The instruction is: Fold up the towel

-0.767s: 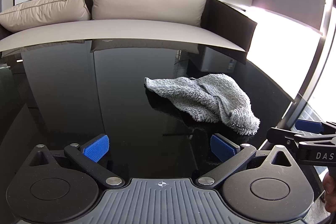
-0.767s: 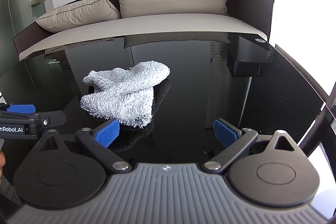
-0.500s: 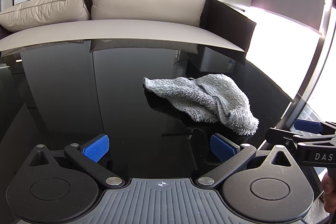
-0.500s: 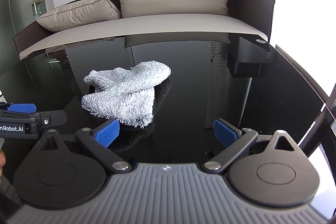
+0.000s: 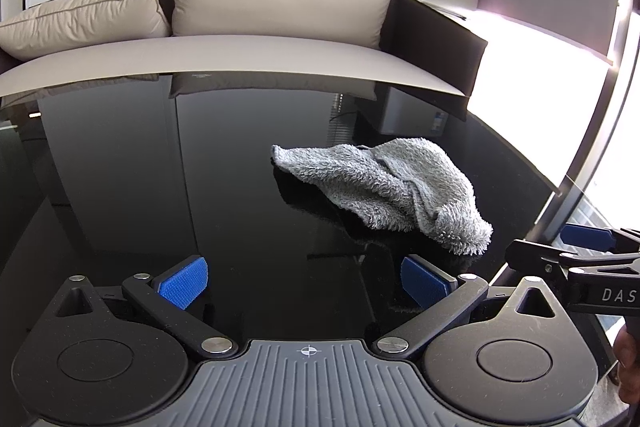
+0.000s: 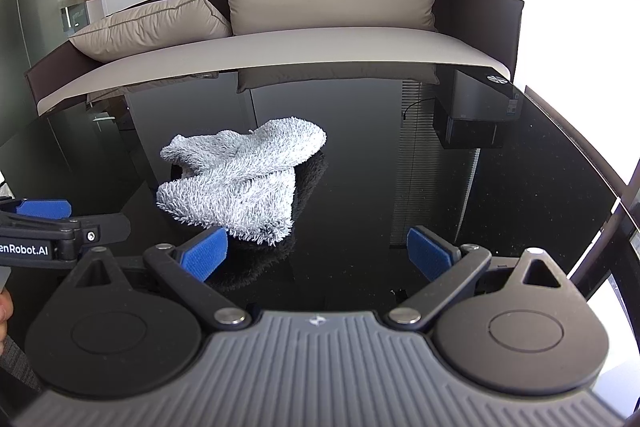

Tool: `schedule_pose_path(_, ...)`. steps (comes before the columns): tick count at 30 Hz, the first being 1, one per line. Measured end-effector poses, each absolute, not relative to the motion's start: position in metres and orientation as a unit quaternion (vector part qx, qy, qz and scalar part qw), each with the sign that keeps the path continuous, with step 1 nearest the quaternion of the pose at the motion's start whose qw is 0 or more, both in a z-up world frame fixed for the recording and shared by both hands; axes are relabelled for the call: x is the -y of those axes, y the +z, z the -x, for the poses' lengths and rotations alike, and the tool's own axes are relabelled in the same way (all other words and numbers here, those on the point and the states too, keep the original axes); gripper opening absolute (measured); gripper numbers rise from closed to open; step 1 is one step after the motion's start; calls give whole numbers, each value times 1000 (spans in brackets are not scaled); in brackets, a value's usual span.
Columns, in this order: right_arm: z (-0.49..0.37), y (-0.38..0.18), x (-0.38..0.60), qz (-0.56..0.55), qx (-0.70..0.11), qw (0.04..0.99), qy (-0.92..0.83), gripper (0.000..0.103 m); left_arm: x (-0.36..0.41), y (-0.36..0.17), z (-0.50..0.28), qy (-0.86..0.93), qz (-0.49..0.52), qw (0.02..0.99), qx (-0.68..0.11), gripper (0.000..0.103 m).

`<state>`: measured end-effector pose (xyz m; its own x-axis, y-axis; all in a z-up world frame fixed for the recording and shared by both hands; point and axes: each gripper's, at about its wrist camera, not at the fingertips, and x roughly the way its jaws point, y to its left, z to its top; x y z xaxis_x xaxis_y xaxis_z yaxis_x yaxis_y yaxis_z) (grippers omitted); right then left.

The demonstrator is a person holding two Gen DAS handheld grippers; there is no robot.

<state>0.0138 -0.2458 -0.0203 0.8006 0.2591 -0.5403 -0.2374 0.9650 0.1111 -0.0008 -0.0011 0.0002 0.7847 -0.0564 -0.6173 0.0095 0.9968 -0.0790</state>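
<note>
Towel in a soft heap, waiting to be folded

Towel point(image 5: 384, 187) lies crumpled on the shiny black desk point(image 5: 120, 167), in front of both tongs and not touched by either. The left tongs point(image 5: 304, 281) are wide open and hold nothing; the towel sits ahead of them, off to their right. The right tongs point(image 6: 316, 253) are wide open and empty too, with the towel's near edge just beside their left pad. The towel looks fluffy, light and floppy, so it will sag and bend when lifted, not stay flat. The desk looks slick, so the towel may slide if pushed. I think the best places to pinch are the corners: the pointy one at the far left and the shaggy one nearest the tongs.
</note>
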Motion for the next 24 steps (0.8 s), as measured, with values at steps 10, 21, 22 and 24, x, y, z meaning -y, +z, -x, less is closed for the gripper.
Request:
schedule_pose_path(10, -17, -21, 245, -19, -291, 947, 131, 99, 2, 0, 1, -18, 35, 944, -327, 102)
schedule_pose_path(21, -18, -20, 245, -17, -293, 947, 132, 99, 2, 0, 1, -18, 34, 944, -328, 102)
schedule_pose_path(22, -18, -20, 245, -17, -294, 947, 132, 99, 2, 0, 1, -19, 34, 944, -328, 102)
schedule_pose_path(24, -17, -20, 246, -18, -294, 947, 132, 99, 2, 0, 1, -19, 33, 944, -328, 102)
